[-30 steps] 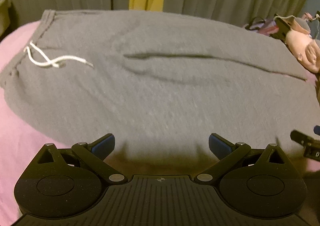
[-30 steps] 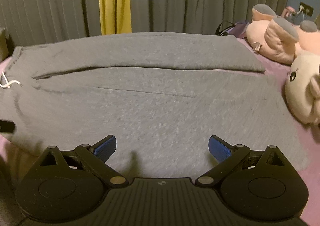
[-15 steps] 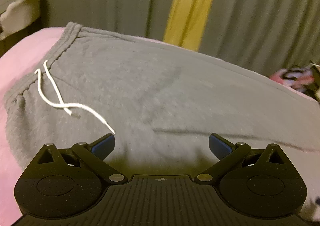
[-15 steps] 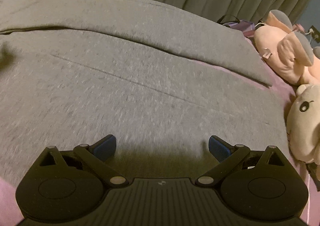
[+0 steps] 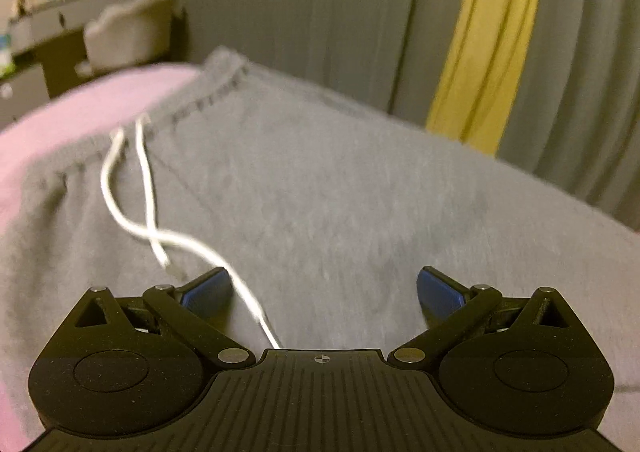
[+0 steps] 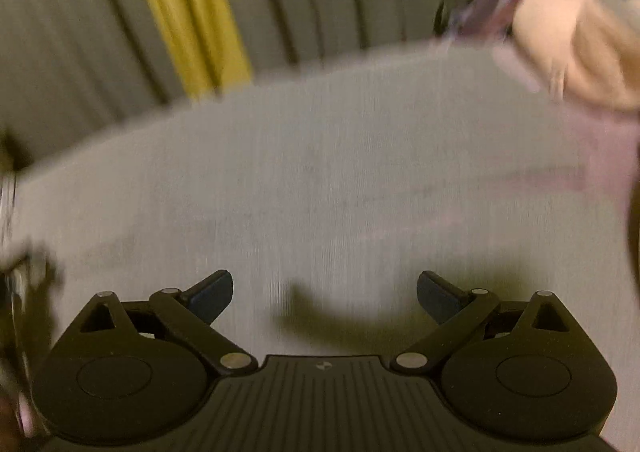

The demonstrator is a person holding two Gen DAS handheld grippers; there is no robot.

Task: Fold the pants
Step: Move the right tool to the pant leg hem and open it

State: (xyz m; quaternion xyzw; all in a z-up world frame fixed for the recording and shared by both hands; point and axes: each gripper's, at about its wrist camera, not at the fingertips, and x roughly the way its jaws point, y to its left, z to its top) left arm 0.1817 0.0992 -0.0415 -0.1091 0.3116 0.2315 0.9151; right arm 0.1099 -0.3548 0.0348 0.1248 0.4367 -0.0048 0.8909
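1. Left wrist view: my left claw point(image 5: 322, 292) hangs spread over the gray pants point(image 5: 340, 192), white drawstring point(image 5: 148, 212) trailing between its fingers.
2. My right claw point(image 6: 324, 294) is spread too, above the blurred pants point(image 6: 320, 180) on the bed.

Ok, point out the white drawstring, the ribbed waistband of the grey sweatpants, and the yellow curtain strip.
white drawstring point(image 5: 149, 188): left wrist view, on one strand.
ribbed waistband of the grey sweatpants point(image 5: 224, 80): left wrist view, on its far corner.
yellow curtain strip point(image 5: 488, 52): left wrist view, mid-strip.
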